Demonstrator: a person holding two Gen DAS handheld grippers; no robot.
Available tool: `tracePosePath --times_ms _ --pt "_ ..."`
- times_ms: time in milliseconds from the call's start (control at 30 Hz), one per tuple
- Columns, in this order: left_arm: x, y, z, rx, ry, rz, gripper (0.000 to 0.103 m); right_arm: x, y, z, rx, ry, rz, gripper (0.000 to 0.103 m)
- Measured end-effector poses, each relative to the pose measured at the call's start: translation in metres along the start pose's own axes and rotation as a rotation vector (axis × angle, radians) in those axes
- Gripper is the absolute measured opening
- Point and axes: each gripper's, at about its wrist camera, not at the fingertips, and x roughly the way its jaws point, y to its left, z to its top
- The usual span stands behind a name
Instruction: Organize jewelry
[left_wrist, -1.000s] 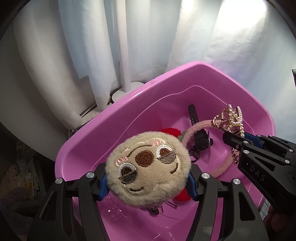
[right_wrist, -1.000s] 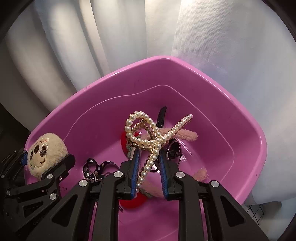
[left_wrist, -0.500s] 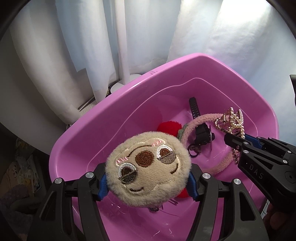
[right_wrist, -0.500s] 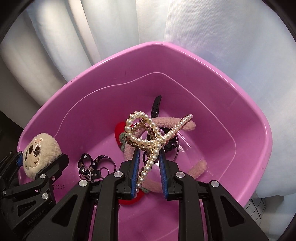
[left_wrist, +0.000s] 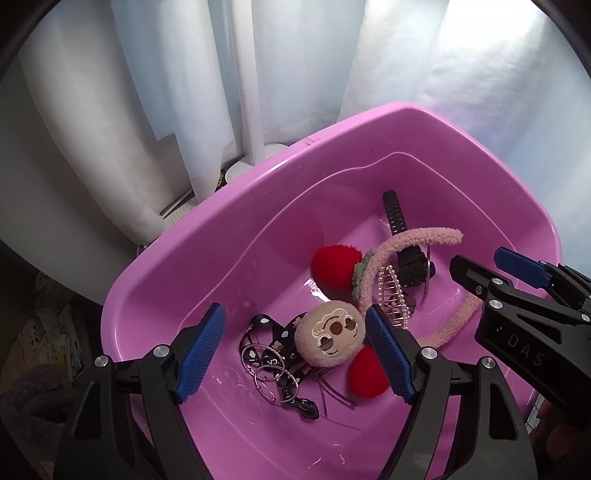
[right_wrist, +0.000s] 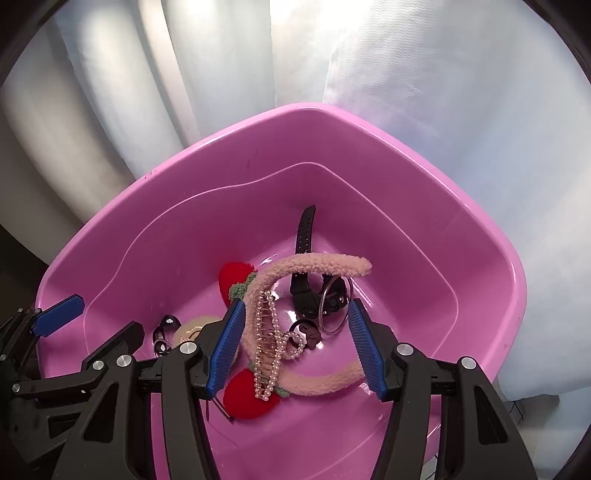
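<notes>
Pearl hair clip (right_wrist: 267, 347) lies across fuzzy pink headband (right_wrist: 314, 266).

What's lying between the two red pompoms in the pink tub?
In the right wrist view, the fuzzy pink headband they belong to curves between the red pompoms, and the pearl hair clip lies across it in the pink tub.

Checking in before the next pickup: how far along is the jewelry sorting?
Done: plush charm and pearl hair clip lie in the pink tub beside headband and watch. In hand: nothing; left tool and right tool just opened, empty. Anything left outside the tub is out of view.
</notes>
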Motion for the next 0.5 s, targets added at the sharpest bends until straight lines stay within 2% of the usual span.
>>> tracePosePath --times_ms 500 --pt "-0.0034 0.0011 -0.0001 0.003 -0.006 0.003 0.077 -0.0052 -0.0009 0.0 -0.008 -0.007 -0.004 0.056"
